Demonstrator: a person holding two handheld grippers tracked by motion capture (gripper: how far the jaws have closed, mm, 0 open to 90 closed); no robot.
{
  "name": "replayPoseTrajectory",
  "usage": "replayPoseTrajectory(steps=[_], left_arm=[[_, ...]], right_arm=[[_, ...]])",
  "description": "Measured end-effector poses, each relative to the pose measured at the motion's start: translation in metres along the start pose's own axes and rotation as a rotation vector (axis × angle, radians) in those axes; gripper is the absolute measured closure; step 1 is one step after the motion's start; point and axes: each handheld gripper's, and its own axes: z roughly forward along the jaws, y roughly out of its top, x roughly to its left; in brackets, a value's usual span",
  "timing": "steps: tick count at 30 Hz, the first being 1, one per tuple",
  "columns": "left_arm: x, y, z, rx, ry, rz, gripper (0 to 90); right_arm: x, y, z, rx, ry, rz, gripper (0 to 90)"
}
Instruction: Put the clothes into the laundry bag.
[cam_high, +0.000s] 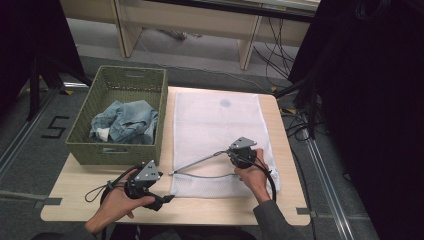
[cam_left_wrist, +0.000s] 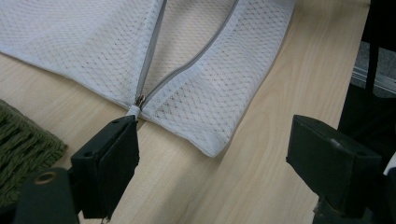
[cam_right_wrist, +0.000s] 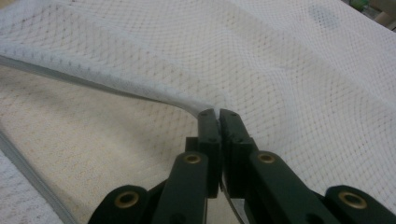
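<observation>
Two black jaws of the right gripper (cam_right_wrist: 218, 114) are pressed together on the grey zipper edge (cam_right_wrist: 140, 93) of a white mesh laundry bag (cam_high: 220, 125), pinching the upper lip of the opening where that edge bends. In the right gripper view the pads are flat, matte and blocky, held by brass-coloured rivets, and the fine netting bunches slightly at the nip. The lifted lip leaves a gap, and the lower layer of mesh shows beneath it as a paler, finer weave.

The left gripper (cam_left_wrist: 215, 154) has its jaws spread wide with nothing between them. Its pads are thick rectangular blocks with rounded corners; one pad (cam_left_wrist: 112, 154) sits just beside the closed end of the zipper, where a small metal slider (cam_left_wrist: 139, 99) shows. Whether that pad touches the fabric tab at the end cannot be told from this angle. From the slider the two grey zipper tapes run apart in a narrow V.

The bag lies flat on a pale wood-grain table (cam_high: 75, 190), a rectangle of diamond-pattern netting with a faint round mark near its far edge. Left of the bag stands an olive woven basket (cam_high: 120, 150), rectangular with flaring walls, holding crumpled blue denim (cam_high: 127, 120). A hand grips each gripper from the near edge.
</observation>
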Motion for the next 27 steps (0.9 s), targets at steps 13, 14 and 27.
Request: replayPoseTrajectory(steps=[13, 14, 27], left_arm=[[0.007, 0.003, -0.013, -0.062, 0.037, -0.029, 16.0], [0.007, 0.003, -0.013, -0.062, 0.037, -0.029, 16.0], [0.033, 0.022, -0.074, -0.200, 0.175, -0.089, 15.4]], right_arm=[[0.002, 0.019, -0.018, -0.067, -0.013, -0.010, 89.8], [0.002, 0.019, -0.018, -0.067, -0.013, -0.010, 89.8], [0.001, 0.027, -0.031, -0.109, -0.030, -0.005, 89.8]])
